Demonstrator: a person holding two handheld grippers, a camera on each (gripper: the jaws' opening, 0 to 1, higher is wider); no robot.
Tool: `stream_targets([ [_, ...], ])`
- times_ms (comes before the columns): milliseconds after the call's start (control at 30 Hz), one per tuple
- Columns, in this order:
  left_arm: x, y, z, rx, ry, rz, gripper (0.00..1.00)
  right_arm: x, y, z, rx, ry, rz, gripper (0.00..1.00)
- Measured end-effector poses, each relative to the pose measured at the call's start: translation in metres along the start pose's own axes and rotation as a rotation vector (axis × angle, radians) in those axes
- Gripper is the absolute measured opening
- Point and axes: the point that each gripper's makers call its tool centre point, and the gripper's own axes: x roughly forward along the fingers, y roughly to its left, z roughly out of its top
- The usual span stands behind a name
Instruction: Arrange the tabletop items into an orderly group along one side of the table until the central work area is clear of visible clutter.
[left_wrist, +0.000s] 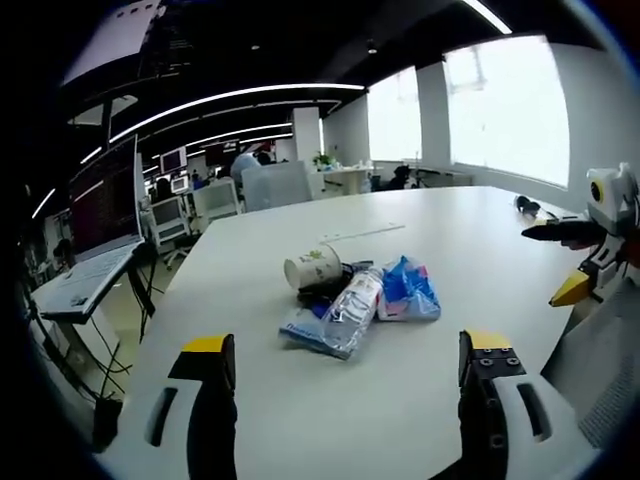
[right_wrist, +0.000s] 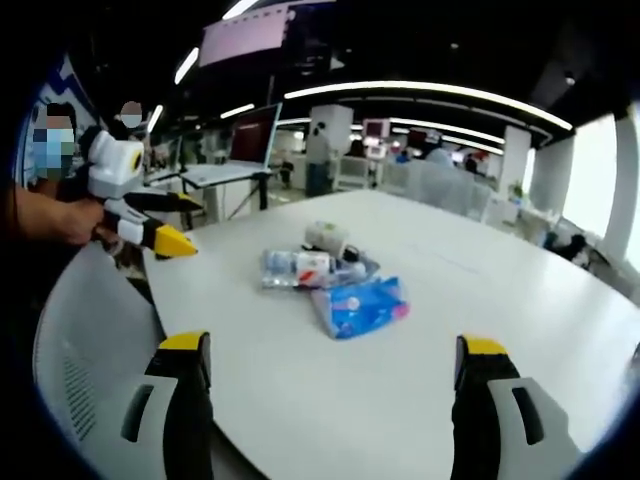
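On the white counter (left_wrist: 420, 230) a small cluster of clutter sits well in from every edge. A paper cup (left_wrist: 313, 267) lies on its side, touching a clear plastic bottle (left_wrist: 351, 303) that lies flat just beside a blue packet (left_wrist: 407, 289). In the right gripper view the same cup (right_wrist: 327, 237), bottle (right_wrist: 300, 268) and packet (right_wrist: 358, 305) lie together mid-counter.

The left gripper (left_wrist: 345, 365) hovers short of the pile at the counter's near edge, fingers spread wide, holding nothing. The right gripper (right_wrist: 325, 370) hangs over another edge, fingers likewise wide apart and empty.
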Motion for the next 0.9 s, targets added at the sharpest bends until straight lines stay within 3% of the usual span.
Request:
stream_targets([
  [433, -0.0035, -0.0018, 0.0000, 0.001, -0.004, 0.004, 0.92, 0.0053, 0.0107, -0.0011, -0.008, 0.016, 0.024, 1.00],
  [900, -0.0003, -0.0018, 0.0019, -0.008, -0.012, 0.008, 0.92, -0.0018, 0.0021, -0.0092, 0.005, 0.019, 0.001, 1.00],
])
